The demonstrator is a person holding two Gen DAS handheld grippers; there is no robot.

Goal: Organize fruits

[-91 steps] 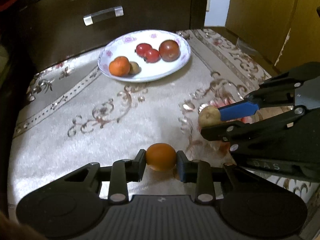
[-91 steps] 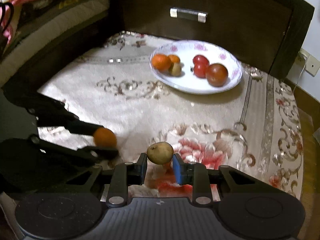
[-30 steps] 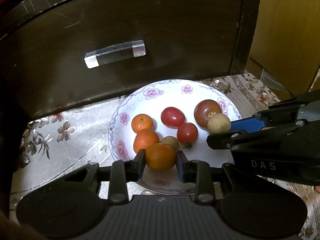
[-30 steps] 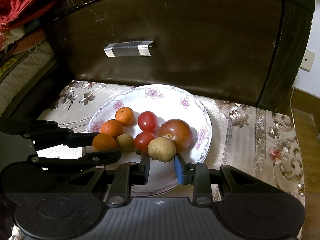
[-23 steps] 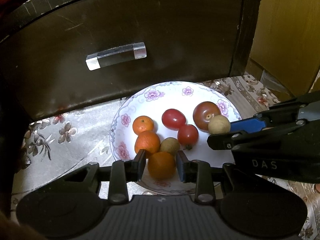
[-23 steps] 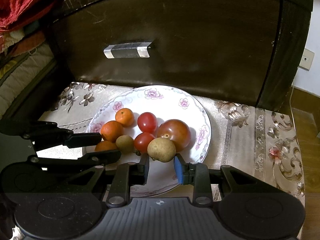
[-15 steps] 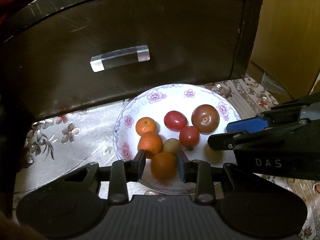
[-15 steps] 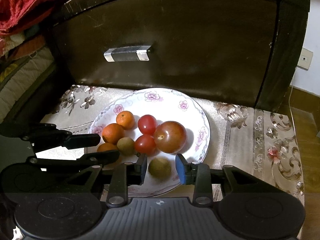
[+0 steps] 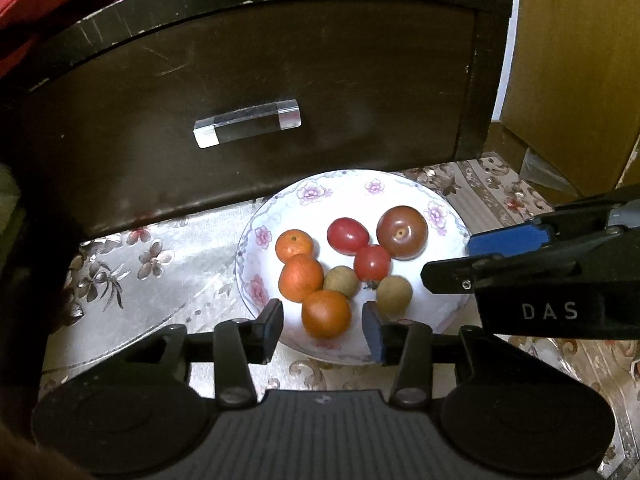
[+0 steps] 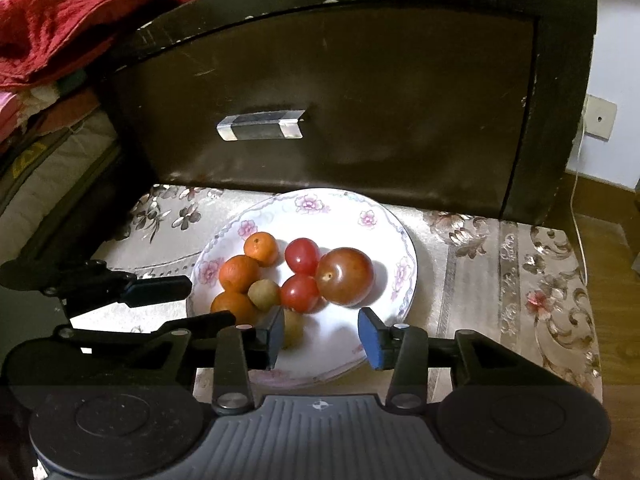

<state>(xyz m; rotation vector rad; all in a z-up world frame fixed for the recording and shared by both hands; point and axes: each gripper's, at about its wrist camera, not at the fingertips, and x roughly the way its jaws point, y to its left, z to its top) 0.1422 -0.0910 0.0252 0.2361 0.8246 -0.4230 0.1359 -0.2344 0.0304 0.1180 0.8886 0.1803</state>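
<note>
A lived-in home, likely a bedroom. Ahead of the claw stands a scuffed dark wooden drawer front [image 10: 340, 92] with a clear acrylic handle [image 10: 260, 125]. Red blankets [image 10: 60, 20] pile up beyond it to the left. A floral brocade cloth [image 10: 500, 264] lies beneath, and a wall socket [image 10: 599, 117] shows far right.

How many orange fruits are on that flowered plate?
3, all on the plate's left side: one at the back, one in the middle, one nearest the front. None looks hidden.
</note>
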